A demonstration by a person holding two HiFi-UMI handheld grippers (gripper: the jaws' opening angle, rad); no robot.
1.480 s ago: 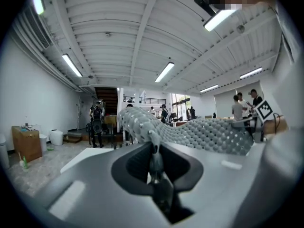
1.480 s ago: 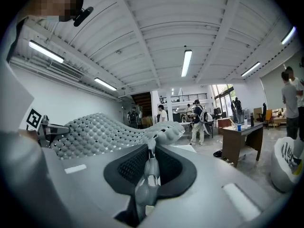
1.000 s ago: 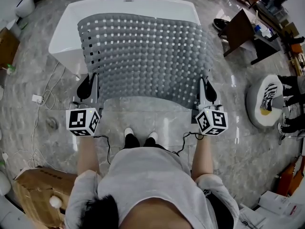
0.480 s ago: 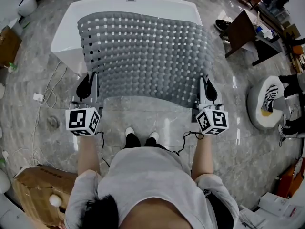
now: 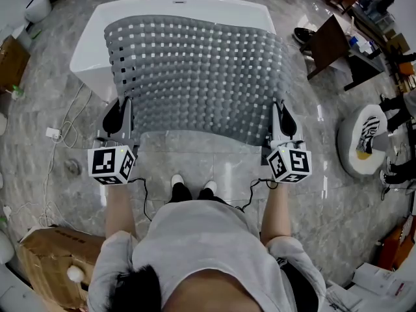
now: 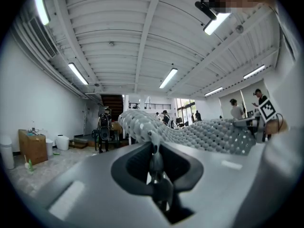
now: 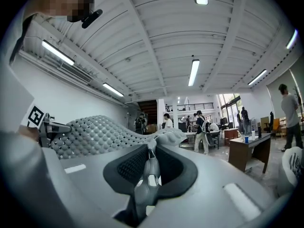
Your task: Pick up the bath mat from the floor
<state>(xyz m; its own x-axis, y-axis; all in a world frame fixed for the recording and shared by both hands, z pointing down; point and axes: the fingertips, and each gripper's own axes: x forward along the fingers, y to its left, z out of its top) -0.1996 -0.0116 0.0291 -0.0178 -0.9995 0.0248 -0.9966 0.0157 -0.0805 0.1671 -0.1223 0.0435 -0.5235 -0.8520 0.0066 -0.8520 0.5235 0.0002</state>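
Observation:
The grey bath mat (image 5: 198, 77), studded with bumps and small holes, hangs spread out in the air in front of me, over the white bathtub (image 5: 91, 41). My left gripper (image 5: 120, 119) is shut on the mat's near left corner. At the near right corner my right gripper (image 5: 281, 119) is shut on the mat as well. In the left gripper view the mat's edge (image 6: 154, 148) is pinched between the jaws and the mat (image 6: 209, 134) stretches off to the right. The right gripper view shows the mat (image 7: 90, 134) running left from the pinched edge (image 7: 149, 167).
Grey marble floor (image 5: 208, 168) lies under my feet. A cardboard box (image 5: 52, 259) stands at the near left, with cables (image 5: 55, 168) on the floor. A brown table (image 5: 328, 41) and a round white stool (image 5: 364, 138) are at the right. People stand far off in the hall.

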